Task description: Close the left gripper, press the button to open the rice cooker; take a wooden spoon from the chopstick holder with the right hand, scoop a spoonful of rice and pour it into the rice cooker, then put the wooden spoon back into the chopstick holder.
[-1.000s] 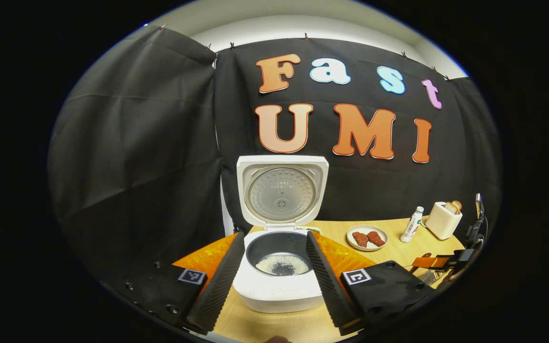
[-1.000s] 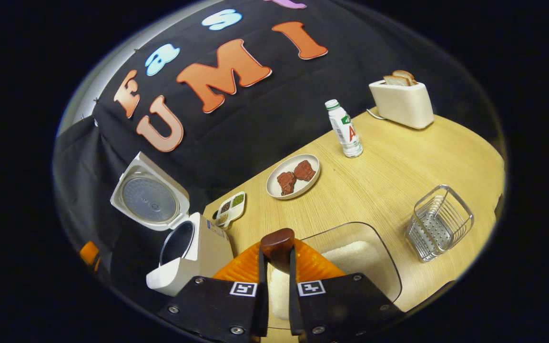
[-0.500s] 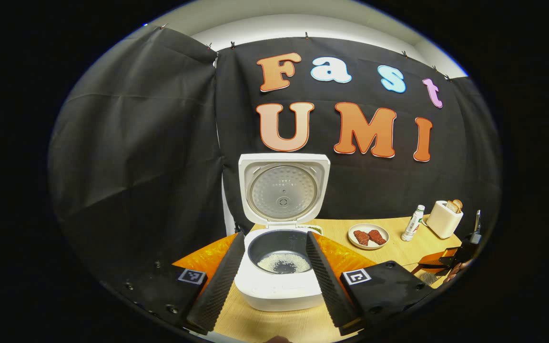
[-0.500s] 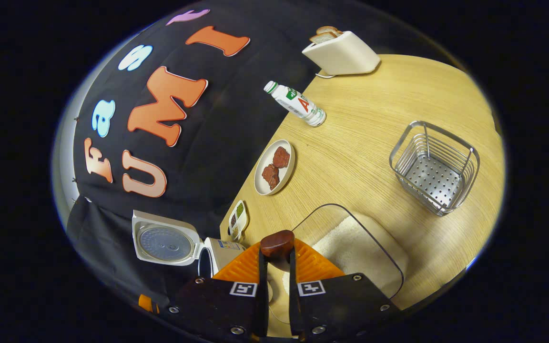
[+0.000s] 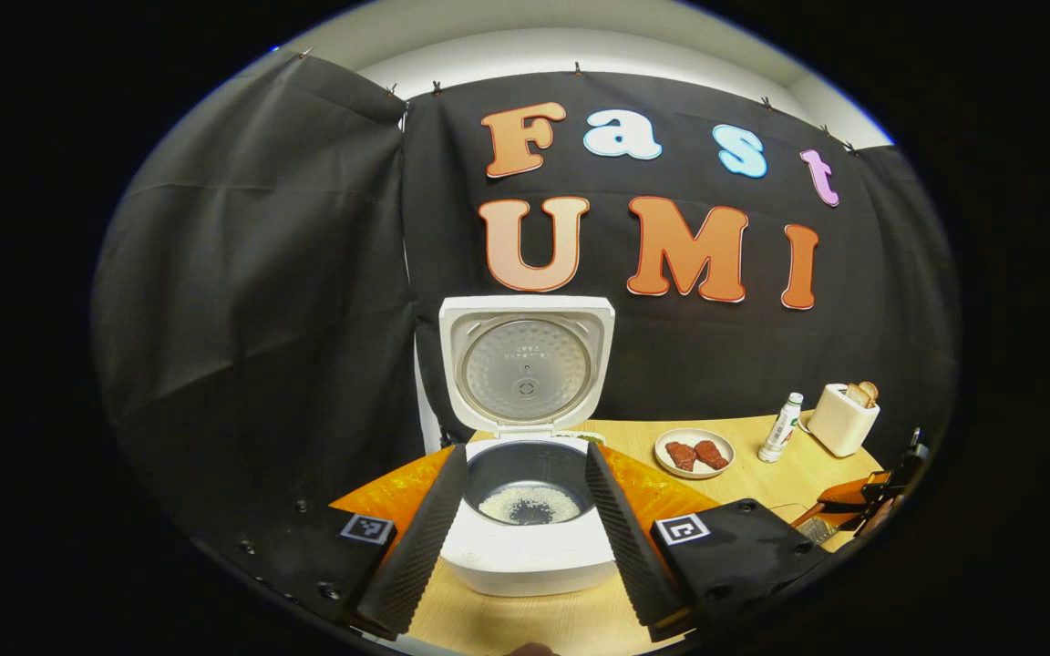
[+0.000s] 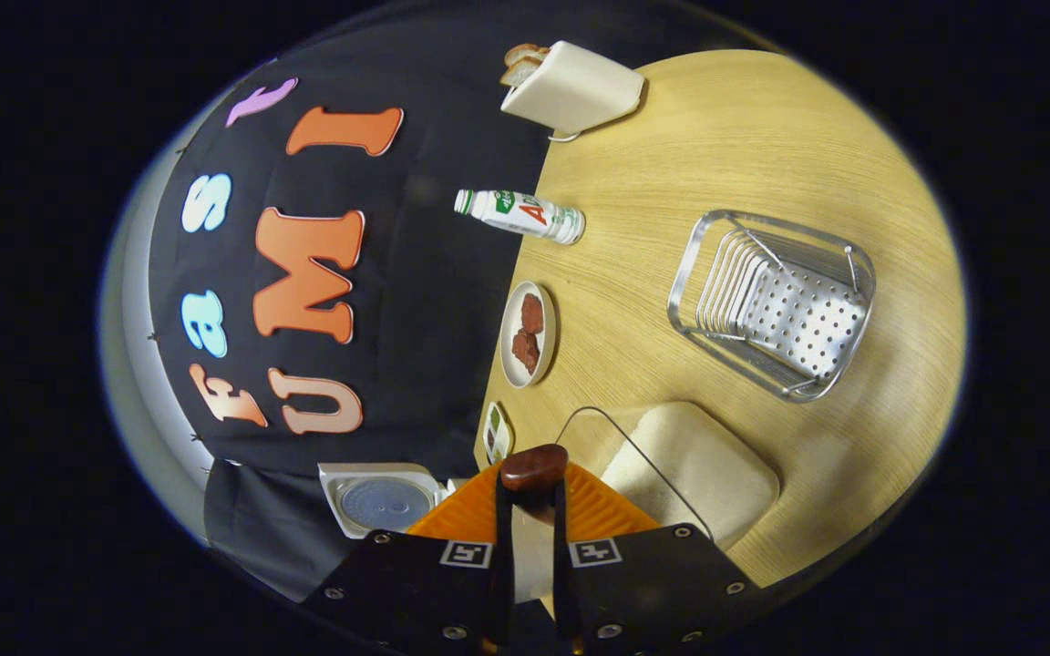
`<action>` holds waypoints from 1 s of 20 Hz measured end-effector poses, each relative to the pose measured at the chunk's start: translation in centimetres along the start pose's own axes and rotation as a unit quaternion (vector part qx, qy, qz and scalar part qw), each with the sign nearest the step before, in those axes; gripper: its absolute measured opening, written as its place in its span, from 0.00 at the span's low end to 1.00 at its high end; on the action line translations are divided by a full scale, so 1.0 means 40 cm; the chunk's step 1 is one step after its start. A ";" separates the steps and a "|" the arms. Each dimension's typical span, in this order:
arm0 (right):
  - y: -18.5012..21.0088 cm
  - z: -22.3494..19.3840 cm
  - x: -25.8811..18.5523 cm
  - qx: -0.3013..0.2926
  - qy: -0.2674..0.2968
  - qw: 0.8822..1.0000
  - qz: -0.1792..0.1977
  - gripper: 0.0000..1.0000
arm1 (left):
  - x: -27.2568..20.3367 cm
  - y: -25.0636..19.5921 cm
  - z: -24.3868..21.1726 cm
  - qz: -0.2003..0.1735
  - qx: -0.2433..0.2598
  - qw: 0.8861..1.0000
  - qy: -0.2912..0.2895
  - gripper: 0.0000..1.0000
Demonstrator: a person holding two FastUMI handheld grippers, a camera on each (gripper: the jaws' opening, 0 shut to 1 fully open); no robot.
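The white rice cooker (image 5: 525, 556) stands open with its lid (image 5: 525, 364) upright and a thin layer of rice in the dark pot (image 5: 530, 501). My left gripper (image 5: 525, 451) is open just in front of it, holding nothing. My right gripper (image 6: 532, 492) is shut on the wooden spoon (image 6: 534, 466), of which a dark brown rounded end shows between the fingertips. It hangs rolled on its side over the clear rice container (image 6: 689, 465). The metal wire chopstick holder (image 6: 776, 305) stands beyond it, with nothing inside. The right gripper (image 5: 862, 506) also appears far right in the left gripper view.
On the wooden table (image 6: 716, 164) are a plate with two pieces of meat (image 6: 526, 333), a small bottle (image 6: 520, 214), a white toaster with bread (image 6: 571, 87) and a small dish of beans (image 6: 495, 433). The open cooker (image 6: 384, 497) is at lower left there.
My right gripper has kept rolling with the spoon in it, so the table now looks tipped on its side, and the chopstick holder has come nearer the middle. The left gripper has barely shifted.
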State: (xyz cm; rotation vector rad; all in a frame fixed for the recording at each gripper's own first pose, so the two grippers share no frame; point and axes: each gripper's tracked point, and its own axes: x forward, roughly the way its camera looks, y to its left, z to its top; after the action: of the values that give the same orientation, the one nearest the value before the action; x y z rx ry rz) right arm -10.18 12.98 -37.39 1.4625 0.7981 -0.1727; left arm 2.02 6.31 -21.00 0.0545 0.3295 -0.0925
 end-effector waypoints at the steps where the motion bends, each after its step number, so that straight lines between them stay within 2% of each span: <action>1: 0.009 0.019 -0.008 0.010 -0.002 1.000 0.014 0.16 | -0.001 -0.006 0.002 0.000 0.000 1.000 -0.001 0.89; 5: 0.059 0.091 -0.044 0.068 -0.014 0.995 0.067 0.17 | -0.007 -0.022 0.009 -0.003 0.001 1.000 -0.004 0.89; 8: 0.089 0.123 -0.061 0.076 -0.024 0.993 0.084 0.17 | -0.013 -0.032 0.014 -0.003 0.003 1.000 -0.007 0.89; 9: 0.102 0.131 -0.064 0.084 -0.025 0.992 0.092 0.12 | -0.013 -0.033 0.017 -0.003 0.002 1.000 -0.008 0.89; 10: 0.119 0.140 -0.079 0.100 -0.026 0.989 0.103 0.17 | -0.014 -0.034 0.017 -0.002 0.001 1.000 -0.009 0.89; 11: 0.138 0.146 -0.085 0.111 -0.023 0.987 0.114 0.17 | -0.016 -0.033 0.017 -0.001 0.000 1.000 -0.009 0.89; 15: 0.206 0.134 -0.084 0.128 -0.015 0.982 0.140 0.16 | -0.026 -0.026 0.016 0.004 -0.001 1.000 -0.011 0.89; 20: 0.344 0.073 -0.058 0.133 0.017 0.974 0.181 0.17 | -0.035 0.019 0.014 0.018 -0.009 1.000 -0.014 0.89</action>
State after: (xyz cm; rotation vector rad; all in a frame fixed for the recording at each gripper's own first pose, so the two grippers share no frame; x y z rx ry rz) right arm -3.04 11.47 -25.12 1.8424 0.5368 0.0239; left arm 0.94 7.13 -19.98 0.0407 0.3009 -0.0549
